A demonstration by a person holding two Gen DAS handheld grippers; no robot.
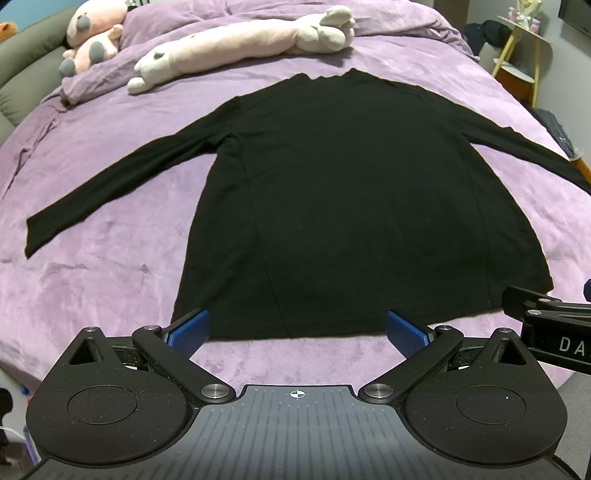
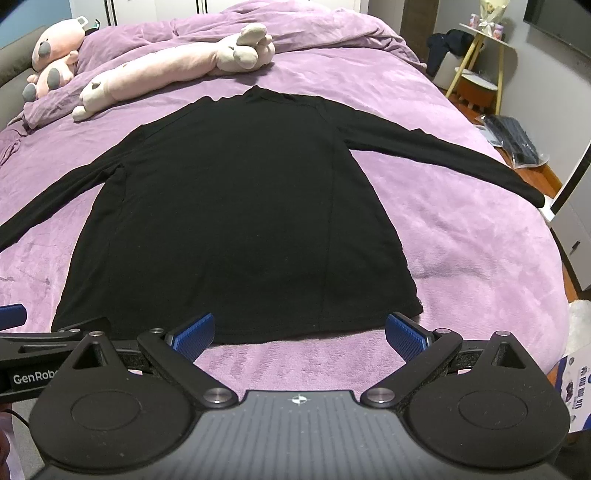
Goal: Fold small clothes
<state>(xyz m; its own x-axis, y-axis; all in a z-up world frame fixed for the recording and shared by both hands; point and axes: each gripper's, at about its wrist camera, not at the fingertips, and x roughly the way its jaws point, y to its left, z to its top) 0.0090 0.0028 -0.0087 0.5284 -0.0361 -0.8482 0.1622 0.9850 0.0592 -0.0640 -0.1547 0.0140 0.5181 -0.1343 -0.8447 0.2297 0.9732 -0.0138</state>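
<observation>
A black long-sleeved shirt [image 1: 325, 206] lies flat on the purple bed cover, collar far, hem near, both sleeves spread out sideways; it also shows in the right wrist view [image 2: 236, 221]. My left gripper [image 1: 297, 330] is open and empty, its blue pads just above the near hem. My right gripper [image 2: 299, 332] is open and empty, also at the near hem, toward the shirt's right corner. Each gripper's body shows at the edge of the other's view.
A long pink plush [image 1: 236, 44] lies across the bed beyond the collar, and a pink bear plush [image 1: 92, 33] sits at the far left. The purple cover [image 1: 92, 258] spreads around the shirt. A yellow-legged side table [image 2: 480, 62] stands right of the bed.
</observation>
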